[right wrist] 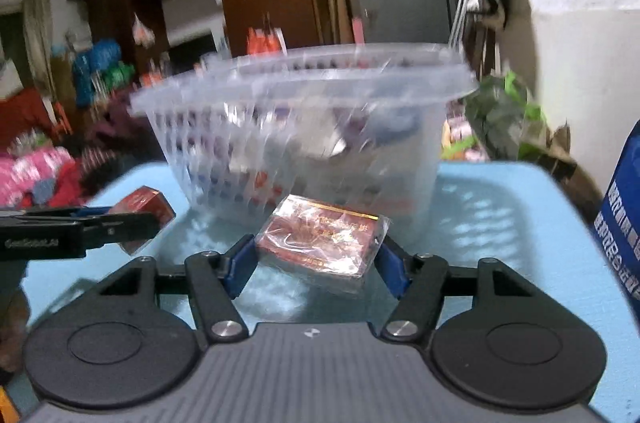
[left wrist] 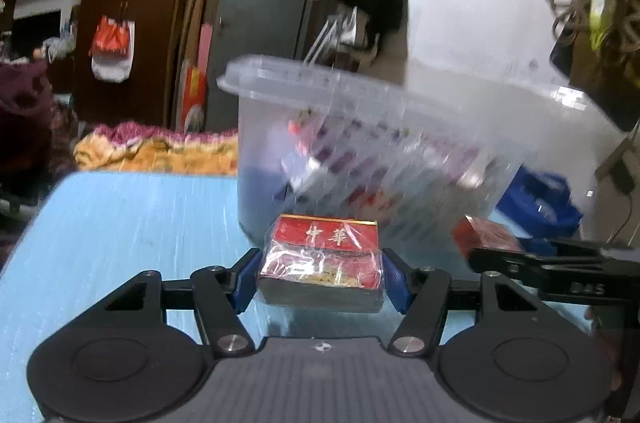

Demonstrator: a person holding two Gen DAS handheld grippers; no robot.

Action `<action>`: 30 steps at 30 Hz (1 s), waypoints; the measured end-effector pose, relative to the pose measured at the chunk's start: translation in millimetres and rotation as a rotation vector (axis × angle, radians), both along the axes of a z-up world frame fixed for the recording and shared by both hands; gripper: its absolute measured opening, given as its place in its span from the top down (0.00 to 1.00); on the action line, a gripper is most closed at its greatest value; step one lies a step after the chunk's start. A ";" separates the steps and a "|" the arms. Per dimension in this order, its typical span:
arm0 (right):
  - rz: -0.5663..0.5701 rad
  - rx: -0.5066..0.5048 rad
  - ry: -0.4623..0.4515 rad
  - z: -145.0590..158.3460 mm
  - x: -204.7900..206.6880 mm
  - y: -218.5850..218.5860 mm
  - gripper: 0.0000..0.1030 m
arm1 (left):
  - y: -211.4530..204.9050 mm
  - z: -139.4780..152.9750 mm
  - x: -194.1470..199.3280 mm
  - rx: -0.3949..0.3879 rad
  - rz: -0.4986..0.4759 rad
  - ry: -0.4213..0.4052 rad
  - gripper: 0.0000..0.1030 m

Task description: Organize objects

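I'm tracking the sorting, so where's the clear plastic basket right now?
The clear basket stands on the blue table, straight ahead in both wrist views, just beyond the red packs held by the left gripper and right gripper.

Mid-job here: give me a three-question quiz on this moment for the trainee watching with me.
1. True or false: the left gripper is shut on a red pack.
2. Multiple choice: the clear basket stands A) on the blue table, beyond both grippers; B) on the floor; C) in the right gripper.
3. Fill in: the right gripper holds a ____ pack wrapped in clear film.

Key: 1 true. 2 A. 3 red.
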State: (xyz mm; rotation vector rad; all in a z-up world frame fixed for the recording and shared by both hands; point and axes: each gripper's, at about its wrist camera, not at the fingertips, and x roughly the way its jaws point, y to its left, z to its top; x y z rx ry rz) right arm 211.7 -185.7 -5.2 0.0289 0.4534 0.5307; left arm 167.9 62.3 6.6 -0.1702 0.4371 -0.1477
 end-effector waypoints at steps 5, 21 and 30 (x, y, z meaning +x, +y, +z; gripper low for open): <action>0.004 0.001 -0.180 7.3 -25.0 -12.4 0.35 | -5.1 6.4 -18.4 0.019 -0.007 -0.123 0.36; 0.131 0.020 -0.244 9.6 -28.5 -1.4 0.35 | -9.4 9.5 -28.2 0.040 0.012 -0.205 0.36; 0.174 0.051 -0.260 8.7 -27.9 -4.4 0.35 | -9.6 9.1 -28.5 0.052 0.021 -0.206 0.36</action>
